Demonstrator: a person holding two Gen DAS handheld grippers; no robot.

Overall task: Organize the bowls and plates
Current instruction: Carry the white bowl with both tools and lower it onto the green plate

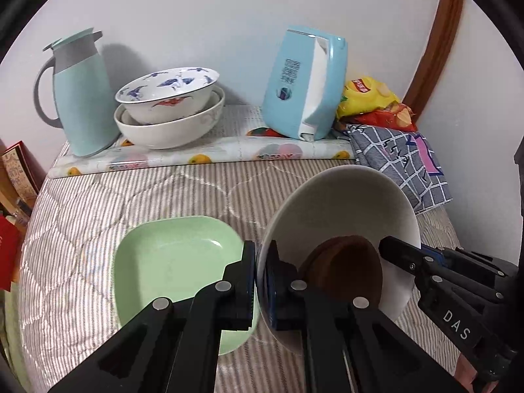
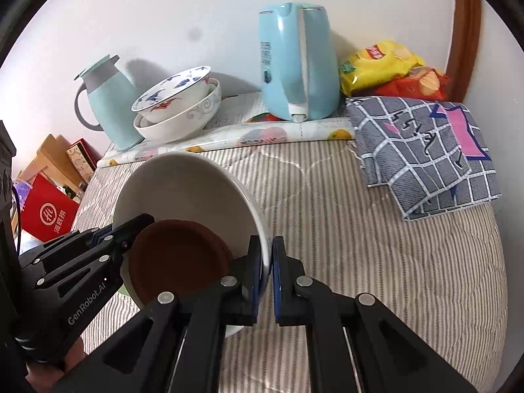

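Fingers of both the left gripper and the right gripper were clamped on opposite rims of a tilted white bowl holding a brown saucer, lifted above the striped quilt beside a green square plate. Two stacked bowls sat near the quilt's far edge.

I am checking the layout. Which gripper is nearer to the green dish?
Left. The left gripper sits at the green dish, gripping the white bowl; the right gripper grips the bowl's far rim.
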